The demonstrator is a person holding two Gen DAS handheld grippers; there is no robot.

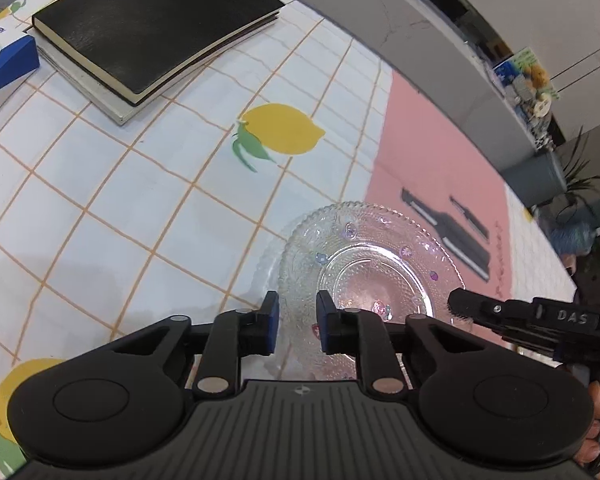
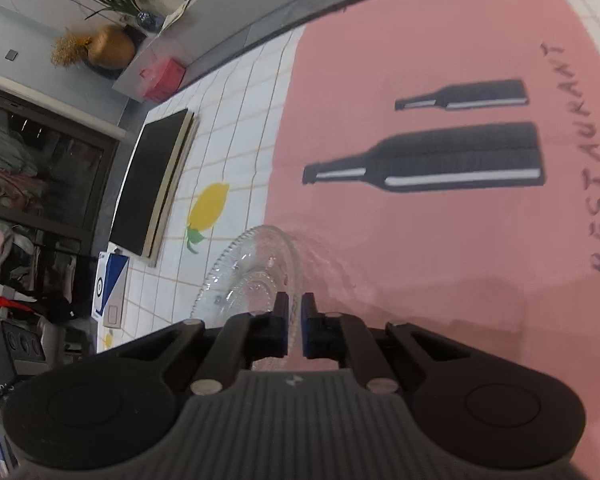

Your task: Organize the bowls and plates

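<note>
A clear patterned glass plate (image 1: 364, 264) with small coloured dots lies in front of both grippers, on the seam between the lemon-check cloth and its pink panel. My left gripper (image 1: 298, 320) has the plate's near-left rim between its blue pads, and the jaws are narrow and closed onto it. My right gripper (image 2: 295, 320) is shut on the opposite rim of the plate (image 2: 252, 272), which looks tilted from that side. Its black tip (image 1: 458, 304) also shows at the plate's right edge. A faint second glass edge shows at the plate's left; I cannot tell if another dish lies beneath.
A black notebook (image 1: 152, 28) on a paler book lies at the far left of the table, next to a blue-and-white box (image 1: 4, 60). The pink panel (image 2: 420, 240) has printed bottles. A hand (image 1: 596, 432) holds the right gripper. A grey ledge runs behind the table.
</note>
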